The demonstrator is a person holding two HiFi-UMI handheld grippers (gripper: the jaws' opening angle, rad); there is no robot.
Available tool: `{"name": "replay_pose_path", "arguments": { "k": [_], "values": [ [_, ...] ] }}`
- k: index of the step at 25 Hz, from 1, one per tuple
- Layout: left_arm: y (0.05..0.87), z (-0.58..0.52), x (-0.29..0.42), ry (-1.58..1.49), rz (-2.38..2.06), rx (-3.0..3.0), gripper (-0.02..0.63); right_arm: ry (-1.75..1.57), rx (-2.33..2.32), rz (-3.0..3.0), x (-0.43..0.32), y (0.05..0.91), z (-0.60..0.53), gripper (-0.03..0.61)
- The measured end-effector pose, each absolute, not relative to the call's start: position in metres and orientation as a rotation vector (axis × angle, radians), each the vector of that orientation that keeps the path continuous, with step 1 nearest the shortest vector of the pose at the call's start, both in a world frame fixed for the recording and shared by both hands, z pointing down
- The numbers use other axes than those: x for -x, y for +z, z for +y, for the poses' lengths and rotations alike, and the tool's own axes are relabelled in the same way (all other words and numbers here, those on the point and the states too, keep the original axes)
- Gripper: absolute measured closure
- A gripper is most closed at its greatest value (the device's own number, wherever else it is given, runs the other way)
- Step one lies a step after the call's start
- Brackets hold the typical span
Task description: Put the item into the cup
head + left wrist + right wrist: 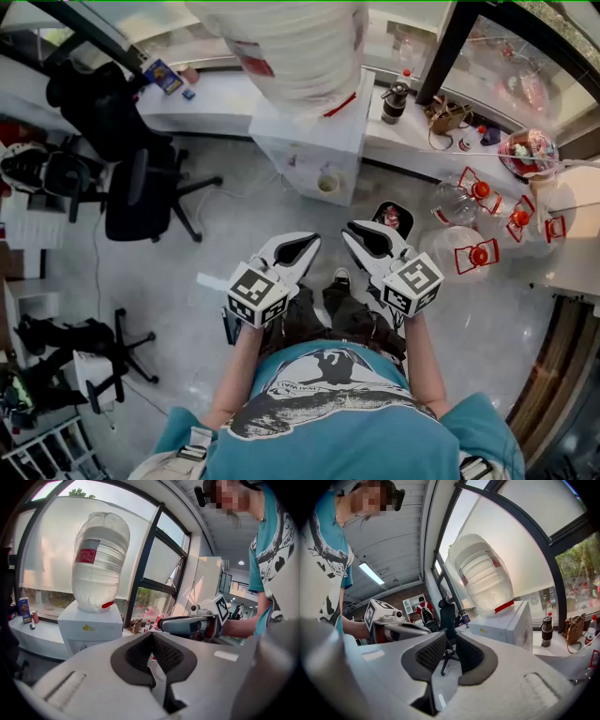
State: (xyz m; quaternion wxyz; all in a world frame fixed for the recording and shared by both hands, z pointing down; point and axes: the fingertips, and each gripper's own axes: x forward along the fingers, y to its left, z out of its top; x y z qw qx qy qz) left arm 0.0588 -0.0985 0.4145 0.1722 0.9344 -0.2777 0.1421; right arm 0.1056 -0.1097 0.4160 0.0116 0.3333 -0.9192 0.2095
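Note:
I stand on a grey floor and hold both grippers out at waist height, side by side, over my shoes. My left gripper (305,242) (152,635) is shut, its pad tips touching with nothing between them. My right gripper (356,230) (450,641) is open, with a narrow gap between its pads and nothing in it. Neither gripper touches anything. I cannot pick out the item or a cup for certain. Clear jars with red clasps (473,253) stand on a white table at the right.
A white water dispenser (314,131) with a big bottle (291,47) stands straight ahead by the window ledge. A dark flask (396,98) sits on the ledge to its right. A black office chair (141,187) is at the left. The white table (572,244) lies to my right.

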Motion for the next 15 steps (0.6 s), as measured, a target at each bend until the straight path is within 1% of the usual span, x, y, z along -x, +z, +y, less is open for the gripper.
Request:
{"name": "replay_pose_path", "arguments": {
  "k": [7,15],
  "values": [
    [0.412,-0.094,-0.048,0.393,-0.792,-2.645,0.6,0.66,-1.03,-2.865,-0.094,0.421,-0.106,0.519],
    [0.41,-0.078,-0.018,0.396,-0.787,-2.659,0.6,0.673,-1.078,-2.87,-0.066,0.415,-0.087,0.529]
  ]
}}
